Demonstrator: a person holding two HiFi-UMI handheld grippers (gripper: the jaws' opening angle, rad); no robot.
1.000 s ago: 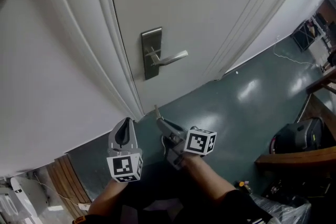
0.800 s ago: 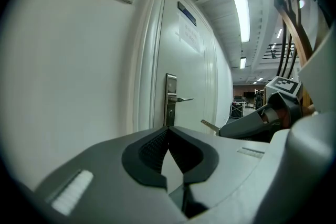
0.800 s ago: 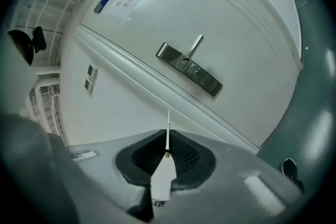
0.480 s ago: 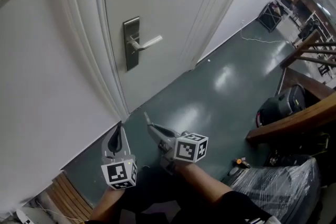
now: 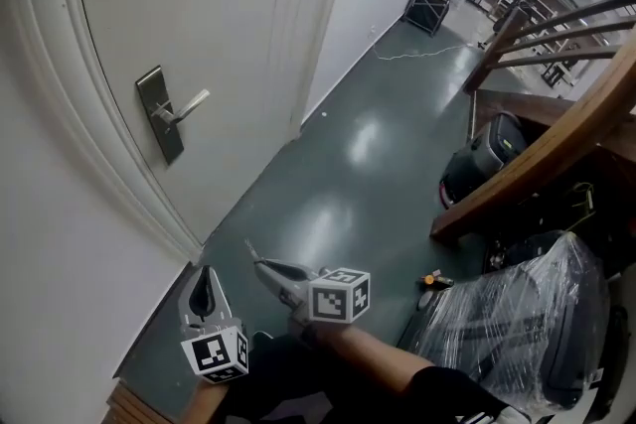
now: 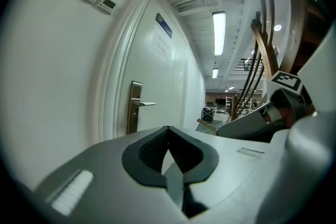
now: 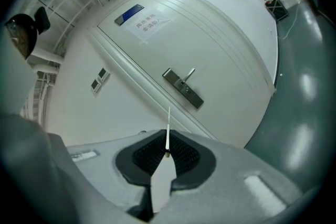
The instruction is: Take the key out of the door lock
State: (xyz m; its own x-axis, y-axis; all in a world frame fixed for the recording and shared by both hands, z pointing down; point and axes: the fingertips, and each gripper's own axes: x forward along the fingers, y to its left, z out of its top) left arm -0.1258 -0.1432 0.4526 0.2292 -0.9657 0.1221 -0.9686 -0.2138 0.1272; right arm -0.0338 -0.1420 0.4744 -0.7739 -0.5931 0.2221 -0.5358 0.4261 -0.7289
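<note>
The white door (image 5: 199, 5) stands at the upper left, with its steel lock plate (image 5: 159, 114) and lever handle (image 5: 189, 104). My right gripper (image 5: 263, 265) is well away from the door, low over the floor, shut on a thin key (image 5: 250, 249) that sticks out past its tips. In the right gripper view the key (image 7: 168, 128) shows edge-on between the pads, pointing at the lock plate (image 7: 184, 89). My left gripper (image 5: 204, 275) hangs beside it, shut and empty; its view has the lock plate (image 6: 135, 107) far ahead.
A dark green glossy floor (image 5: 358, 164) runs away to the right. A wooden stair rail (image 5: 537, 154), a black bag (image 5: 482, 159) and a plastic-wrapped bundle (image 5: 517, 323) stand at the right. Two wall switches (image 7: 98, 80) sit left of the door frame.
Both grippers have drawn back from the door, which now lies farther off at the upper left. The view has swung right toward the hall. The key stays in the right gripper.
</note>
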